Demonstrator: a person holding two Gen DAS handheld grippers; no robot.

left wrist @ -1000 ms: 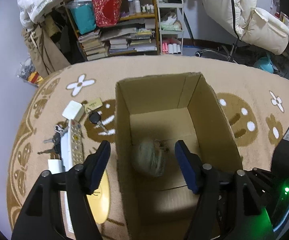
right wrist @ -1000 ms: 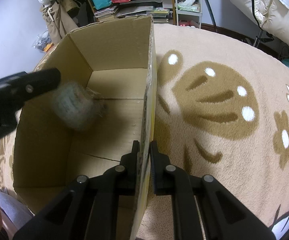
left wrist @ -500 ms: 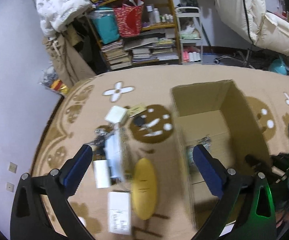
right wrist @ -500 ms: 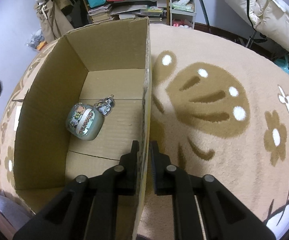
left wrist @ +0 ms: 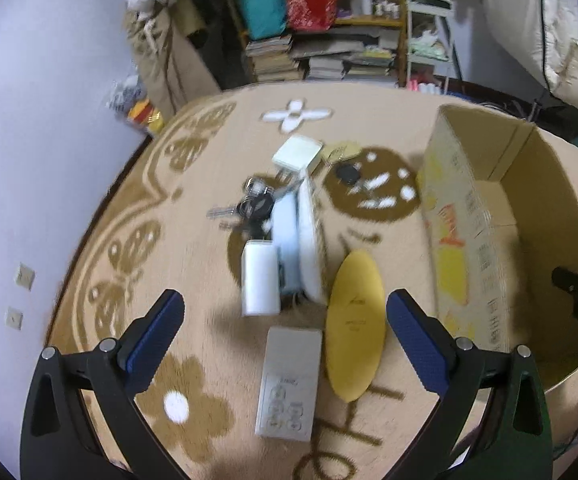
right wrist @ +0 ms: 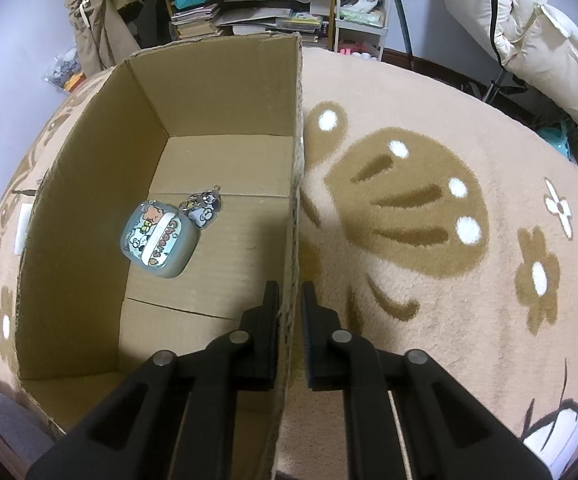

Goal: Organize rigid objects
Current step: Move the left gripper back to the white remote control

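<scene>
One case [right wrist: 157, 238] in box [right wrist: 89, 184]; right gripper [right wrist: 290, 300] pinches box wall.

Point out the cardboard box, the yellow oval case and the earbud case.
cardboard box [right wrist: 225, 92]: right wrist view, inner far wall.
yellow oval case [left wrist: 355, 320]: left wrist view, lid centre.
earbud case [right wrist: 157, 240]: right wrist view, top face.

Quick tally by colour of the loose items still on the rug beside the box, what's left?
White: 5 (adapter, remote, pale slab, block, outlet plate)
Yellow: 1 (oval)
Black: 1 (key fob)
Metal: 1 (key bunch)
Tan: 1 (tag)
Total: 9
</scene>
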